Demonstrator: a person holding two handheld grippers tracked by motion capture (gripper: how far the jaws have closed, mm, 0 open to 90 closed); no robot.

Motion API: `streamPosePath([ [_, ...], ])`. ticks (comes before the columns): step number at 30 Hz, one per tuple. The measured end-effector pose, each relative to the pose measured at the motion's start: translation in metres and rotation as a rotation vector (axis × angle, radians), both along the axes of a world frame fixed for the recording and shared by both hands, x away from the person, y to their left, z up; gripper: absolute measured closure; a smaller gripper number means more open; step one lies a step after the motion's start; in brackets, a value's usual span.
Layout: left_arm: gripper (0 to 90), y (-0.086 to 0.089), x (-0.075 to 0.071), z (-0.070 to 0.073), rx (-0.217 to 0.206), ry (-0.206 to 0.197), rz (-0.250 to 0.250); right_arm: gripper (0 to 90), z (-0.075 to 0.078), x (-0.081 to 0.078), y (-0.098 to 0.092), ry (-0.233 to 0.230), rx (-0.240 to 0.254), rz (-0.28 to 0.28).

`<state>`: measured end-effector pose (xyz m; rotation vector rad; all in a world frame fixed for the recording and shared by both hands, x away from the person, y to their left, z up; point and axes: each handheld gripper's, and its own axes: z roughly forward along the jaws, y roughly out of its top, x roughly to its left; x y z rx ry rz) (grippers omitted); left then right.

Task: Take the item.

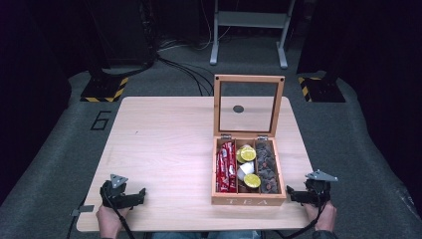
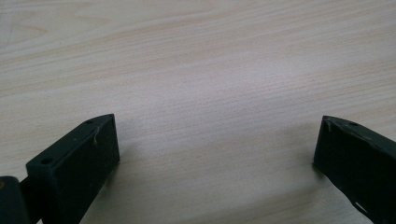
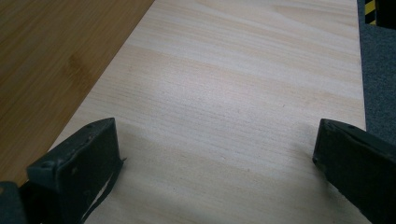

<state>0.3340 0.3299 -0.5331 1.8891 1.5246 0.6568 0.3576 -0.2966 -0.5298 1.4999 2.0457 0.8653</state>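
both hand-held grippers rest wide apart and empty at the near worktop (image 1: 164,139) edge: left hand-held gripper (image 1: 141,194), right hand-held gripper (image 1: 291,193), likely parked. tea box (image 1: 248,200) sits open just beside the right one; red packets (image 1: 226,167), possibly snack bars, fill its left compartment.

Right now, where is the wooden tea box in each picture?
High view: the tea box sits right of centre on the table, its lid standing open.
Left gripper view: the open left claw looks at pale tabletop.
Right gripper view: the tea box's darker brown wall is in the upper left corner, beside the open right claw.
Shared landmark: the table's pale wood grain.
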Motion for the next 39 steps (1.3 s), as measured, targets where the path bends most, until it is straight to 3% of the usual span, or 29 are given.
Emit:
streamPosePath([
  [6, 0.1, -0.001, 0.0, 0.0, 0.002, -0.001, 0.004, 0.1, 0.0, 0.0, 0.0, 0.0, 0.0, 0.0],
  [7, 0.1, -0.001, -0.001, 0.001, 0.022, -0.003, -0.004, 0.2, 0.0, 0.001, 0.0, -0.006, -0.002, 0.0],
  [13, 0.2, -0.006, -0.001, 0.001, 0.039, -0.013, -0.004, 0.4, 0.0, 0.001, -0.001, -0.006, -0.007, 0.009],
  [22, 0.1, -0.006, 0.001, 0.001, 0.038, -0.011, -0.018, 0.6, 0.0, 0.001, 0.0, -0.001, 0.002, -0.003],
  [29, 0.1, -0.011, 0.003, 0.002, 0.01, 0.005, -0.048, 0.7, 0.0, 0.001, 0.0, -0.002, 0.002, -0.004],
  [30, 0.1, -0.012, 0.003, 0.003, 0.008, -0.006, -0.051, 0.7, 0.0, 0.001, 0.0, -0.003, 0.003, -0.004],
  [39, 0.1, -0.025, 0.002, 0.021, -0.013, -0.022, -0.104, 0.7, 0.0, 0.0, 0.0, -0.004, 0.003, -0.005],
])
